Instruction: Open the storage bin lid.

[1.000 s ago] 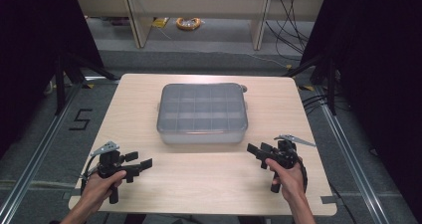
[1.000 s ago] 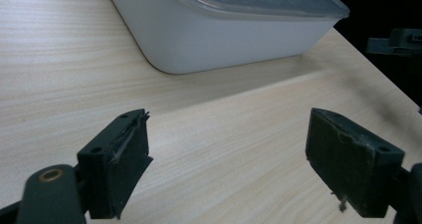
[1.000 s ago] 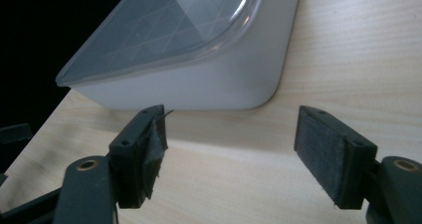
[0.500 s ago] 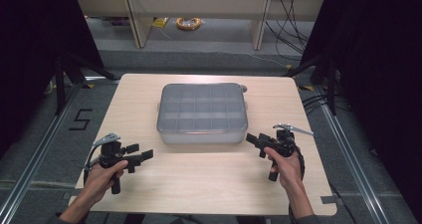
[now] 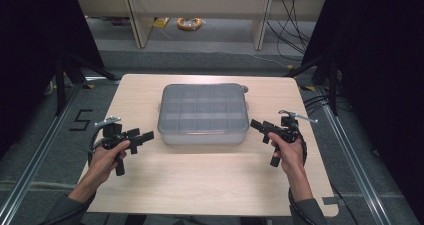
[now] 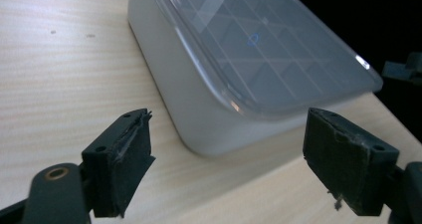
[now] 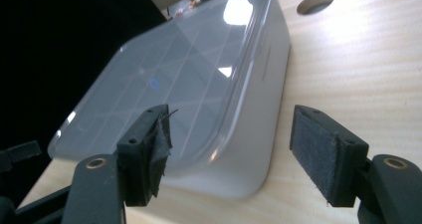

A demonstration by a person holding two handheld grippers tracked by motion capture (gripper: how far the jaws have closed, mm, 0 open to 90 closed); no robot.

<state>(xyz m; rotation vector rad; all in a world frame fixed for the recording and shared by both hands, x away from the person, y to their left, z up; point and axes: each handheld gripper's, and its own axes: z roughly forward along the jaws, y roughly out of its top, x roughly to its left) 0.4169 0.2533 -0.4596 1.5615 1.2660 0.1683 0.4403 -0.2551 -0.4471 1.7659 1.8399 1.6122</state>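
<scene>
Both my hand-held grippers flank the lidded compartment box.

The compartment box [image 5: 204, 114] sits mid-surface [image 5: 210, 185]; my left hand-held gripper [image 5: 145, 136] at its 8 o'clock, right hand-held gripper [image 5: 256, 125] at 4 o'clock, jaws of both apart, gripping nothing.

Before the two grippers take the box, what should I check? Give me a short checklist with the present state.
1. Left gripper open: ok, jaws stand wide apart.
2. Right gripper open: ok, jaws wide apart.
3. Each gripper faces a near corner of the box: ok.
4. Lid closed and flat on the box: ok.
5. Grippers not yet touching the box: ok, a gap shows on both sides.
6. Lid latched: cannot tell.
</scene>
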